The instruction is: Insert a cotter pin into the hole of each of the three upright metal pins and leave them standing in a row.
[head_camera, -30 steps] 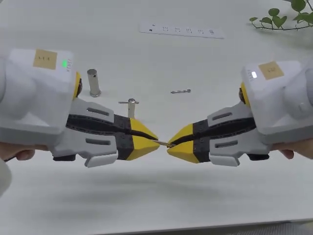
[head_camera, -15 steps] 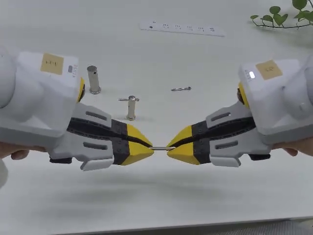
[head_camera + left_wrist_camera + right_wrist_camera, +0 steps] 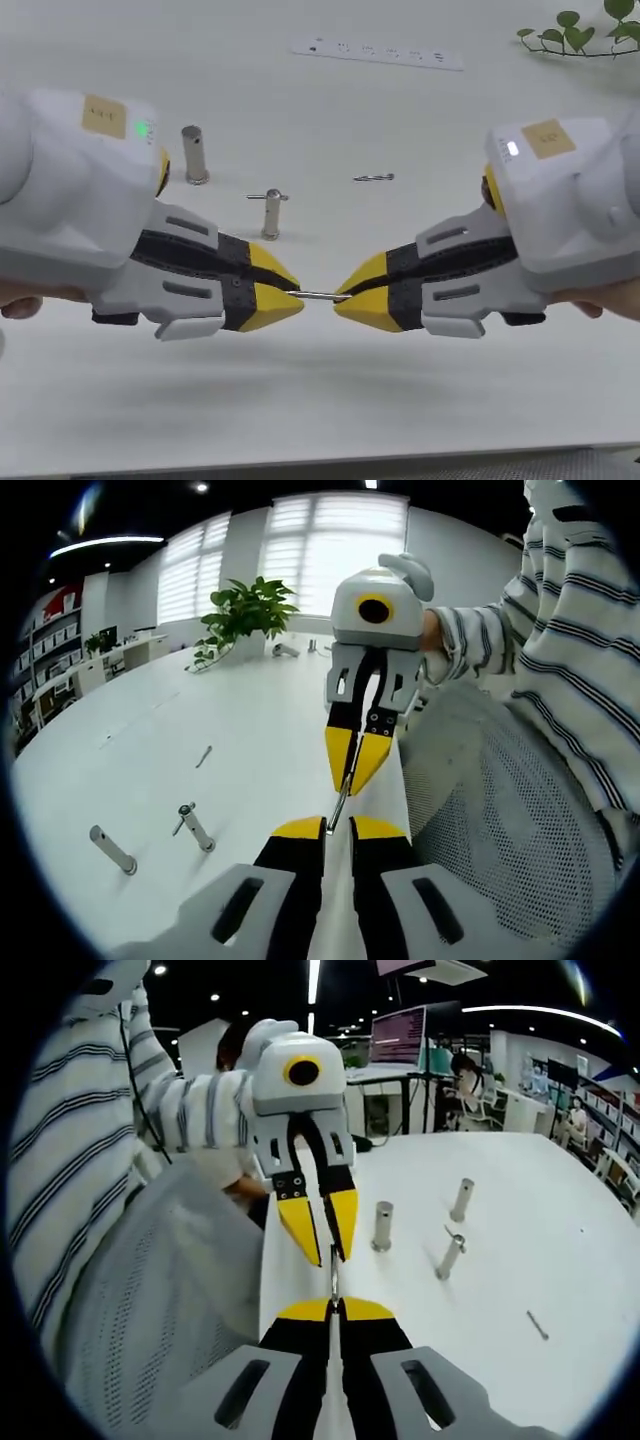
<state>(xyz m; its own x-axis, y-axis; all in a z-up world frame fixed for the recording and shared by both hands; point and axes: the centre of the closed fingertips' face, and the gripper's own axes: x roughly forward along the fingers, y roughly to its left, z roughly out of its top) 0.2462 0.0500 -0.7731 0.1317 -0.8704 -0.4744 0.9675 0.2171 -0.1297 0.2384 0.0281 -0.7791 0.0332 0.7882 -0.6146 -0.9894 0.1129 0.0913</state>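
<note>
Pinching one cotter pin (image 3: 320,296) above the worktop (image 3: 320,420): left claw (image 3: 296,295) closed on one end, right claw (image 3: 340,298) closed on the other. Behind stand a bare upright pin (image 3: 194,155) and a fitted upright pin (image 3: 270,213); two insertions seemingly remain.

**A:** Left gripper (image 3: 297,297) and right gripper (image 3: 340,298) sit nose to nose, and the held cotter pin (image 3: 318,296) bridges tip to tip, so there's no lane between them.

**B:** Under them, though, the table (image 3: 320,400) runs bare to its near edge. Plenty of room there.

**A:** Behind is tighter. The crossed upright pin (image 3: 271,214) stands just past the left gripper's tip, with the bare upright pin (image 3: 193,155) farther back and to the left.

**B:** And the right gripper view picks up a third upright pin (image 3: 381,1225) near those two.

**A:** Right of them there's a wide corridor. A loose cotter pin (image 3: 373,178) lies flat in it, and the power strip (image 3: 378,52) and plant (image 3: 585,28) are well back.
</note>
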